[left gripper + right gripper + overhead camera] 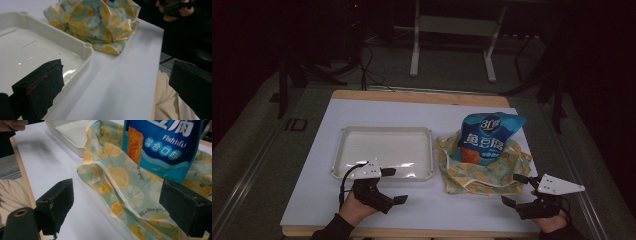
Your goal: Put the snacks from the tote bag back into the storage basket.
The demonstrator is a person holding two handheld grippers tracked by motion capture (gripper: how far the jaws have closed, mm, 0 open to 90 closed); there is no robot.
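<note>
A blue snack bag (489, 132) marked "Fish tofu" (162, 145) stands upright inside a crumpled lemon-print cloth bag (482, 172) at the right of the white table. Left of it lies an empty white tray (343, 150). My left gripper (395, 185) hovers open just in front of the tray's near right corner (85, 47), and the left gripper (115, 92) has nothing between its jaws. My right gripper (513, 189) is open by the cloth's near right edge, and the right gripper (120, 207) faces the cloth (120, 175) without touching it.
The white tabletop (312, 190) has a wooden rim and ends close behind both hands. A metal stand (452, 45) and cables lie on the dark floor beyond the far edge. The other hand (175, 10) shows past the cloth (100, 22).
</note>
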